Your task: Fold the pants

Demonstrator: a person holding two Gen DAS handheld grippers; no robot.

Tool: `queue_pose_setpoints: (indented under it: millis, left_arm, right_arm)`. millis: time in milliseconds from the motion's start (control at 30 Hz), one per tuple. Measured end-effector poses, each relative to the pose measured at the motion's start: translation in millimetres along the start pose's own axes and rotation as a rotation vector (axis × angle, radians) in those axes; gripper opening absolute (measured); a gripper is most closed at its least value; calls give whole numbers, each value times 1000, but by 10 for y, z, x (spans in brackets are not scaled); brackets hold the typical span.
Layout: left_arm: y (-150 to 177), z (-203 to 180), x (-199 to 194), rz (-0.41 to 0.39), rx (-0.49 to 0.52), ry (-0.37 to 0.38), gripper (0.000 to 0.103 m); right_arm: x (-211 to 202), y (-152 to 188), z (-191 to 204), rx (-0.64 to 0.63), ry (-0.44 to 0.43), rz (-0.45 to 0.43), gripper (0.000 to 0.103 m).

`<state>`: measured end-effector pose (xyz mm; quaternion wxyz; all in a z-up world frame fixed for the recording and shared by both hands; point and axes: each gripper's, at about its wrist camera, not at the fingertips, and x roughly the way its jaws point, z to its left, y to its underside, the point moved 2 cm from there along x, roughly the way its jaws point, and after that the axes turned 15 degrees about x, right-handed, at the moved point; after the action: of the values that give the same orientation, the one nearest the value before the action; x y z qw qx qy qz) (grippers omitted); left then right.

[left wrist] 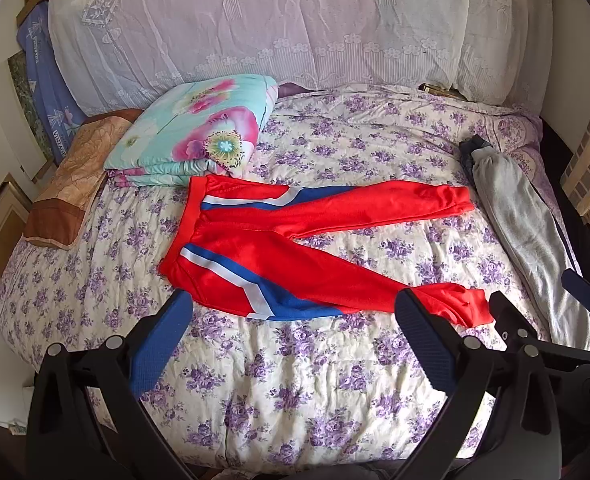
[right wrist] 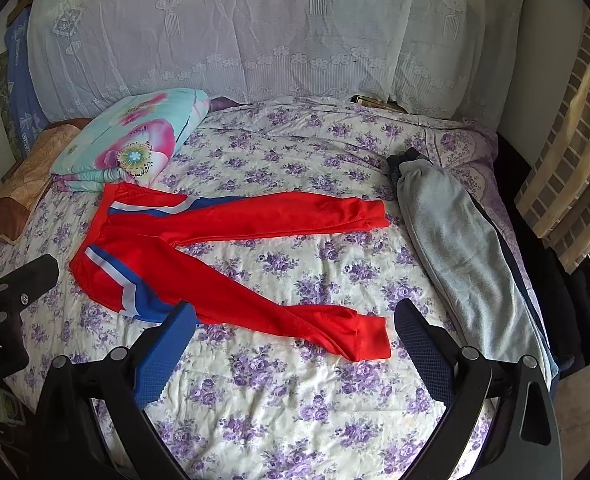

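Observation:
Red pants [left wrist: 255, 248] with blue and white side stripes lie flat on the floral bedsheet [left wrist: 295, 380], waistband to the left and both legs splayed apart to the right. My left gripper [left wrist: 295, 304] hovers open over the near leg, at the bed's front edge, with nothing between its blue pads. In the right wrist view the pants [right wrist: 215, 272] lie the same way. The right gripper [right wrist: 295, 310] is open above the near leg's cuff [right wrist: 371, 336], holding nothing. Each gripper shows at the edge of the other's view, side by side.
A folded turquoise floral quilt [left wrist: 191, 132] sits just behind the waistband, with a brown pillow [left wrist: 75, 184] to its left. A grey garment over a dark one [right wrist: 467, 256] lies along the bed's right side. White lace fabric [left wrist: 295, 20] covers the back.

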<state>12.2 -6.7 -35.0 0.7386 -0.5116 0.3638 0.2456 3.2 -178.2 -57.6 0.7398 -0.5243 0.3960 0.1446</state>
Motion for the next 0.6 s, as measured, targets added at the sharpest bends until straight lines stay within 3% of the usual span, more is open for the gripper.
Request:
queue_pose_setpoints:
  millis: [600]
  left_arm:
    - [-35,15,0,5,0,4,98]
  right_arm:
    - [-10,-11,29,2,2,-1,99]
